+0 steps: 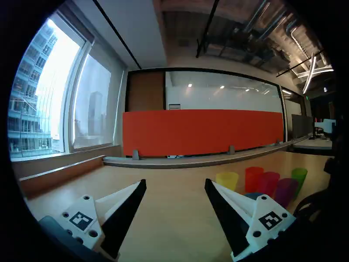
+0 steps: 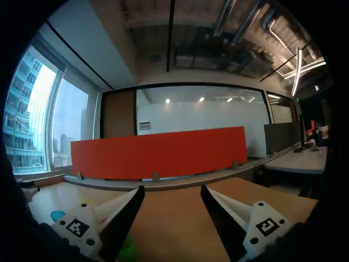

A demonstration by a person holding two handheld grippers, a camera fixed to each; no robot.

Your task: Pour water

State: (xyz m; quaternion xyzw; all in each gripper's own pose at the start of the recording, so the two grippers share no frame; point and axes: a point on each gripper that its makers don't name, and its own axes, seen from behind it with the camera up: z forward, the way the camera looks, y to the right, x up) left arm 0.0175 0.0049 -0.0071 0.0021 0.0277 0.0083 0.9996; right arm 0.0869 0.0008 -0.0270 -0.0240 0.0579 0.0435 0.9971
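Cups [image 1: 267, 183] are bunched up at the right side of the table [image 1: 174, 227] in the left gripper view: yellow, red, pink, purple and green, plus a bit of blue tucked low behind them. They're all see-through tapered plastic, upright, packed touching or just about. Left gripper [image 1: 174, 185] is spread wide with nothing between its tips. Ahead of it there's a big bare stretch of smooth light wood, running to a grey rail and the flat orange divider [image 1: 200, 131] along the far edge. A window [image 1: 43, 96] with a wood ledge [image 1: 61, 168] closes off the left side. Right gripper [image 2: 172, 192] is wide apart and empty too, over the same wood. In its view, bits of blue, yellow and green cup peek out around one side of it. Fingers [image 1: 244, 214] are white plastic wedges with black inner faces.
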